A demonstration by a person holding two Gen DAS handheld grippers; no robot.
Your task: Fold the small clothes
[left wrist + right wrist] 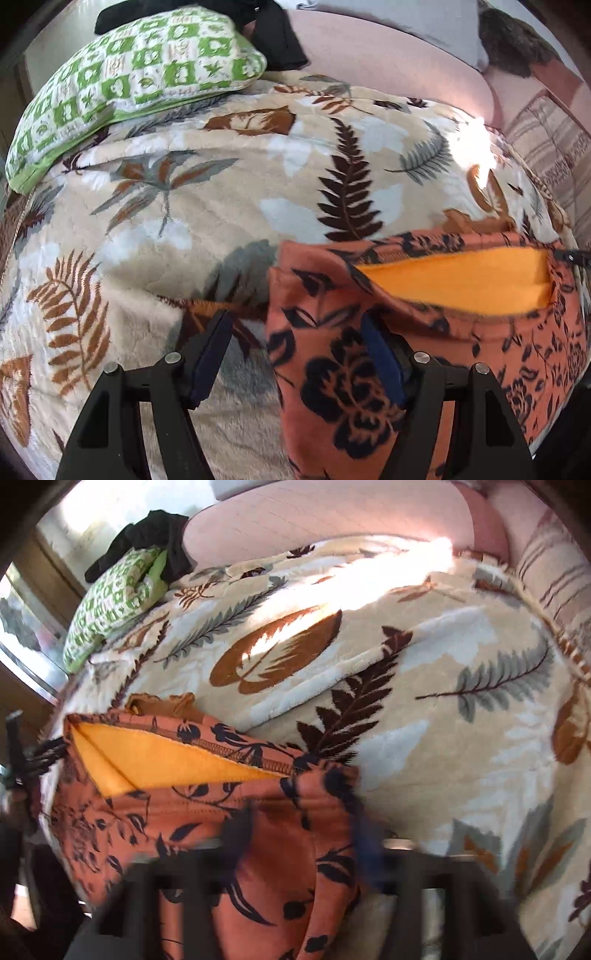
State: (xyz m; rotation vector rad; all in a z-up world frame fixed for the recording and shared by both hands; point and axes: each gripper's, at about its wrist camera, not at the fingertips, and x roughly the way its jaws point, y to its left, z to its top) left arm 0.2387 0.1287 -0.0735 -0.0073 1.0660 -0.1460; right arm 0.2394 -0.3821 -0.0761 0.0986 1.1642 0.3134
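An orange garment with a dark floral print lies on the leaf-patterned blanket, its yellow lining showing at the opening. My left gripper is open over the garment's left edge, its right finger on the cloth, its left finger over the blanket. In the right wrist view the same garment lies at lower left with yellow lining. My right gripper is blurred, open, its fingers astride the garment's right part.
A green and white checked pillow lies at the far left, with dark clothes behind it. A pink headboard or mattress edge runs along the back. A striped fabric lies at the right. The pillow also shows in the right wrist view.
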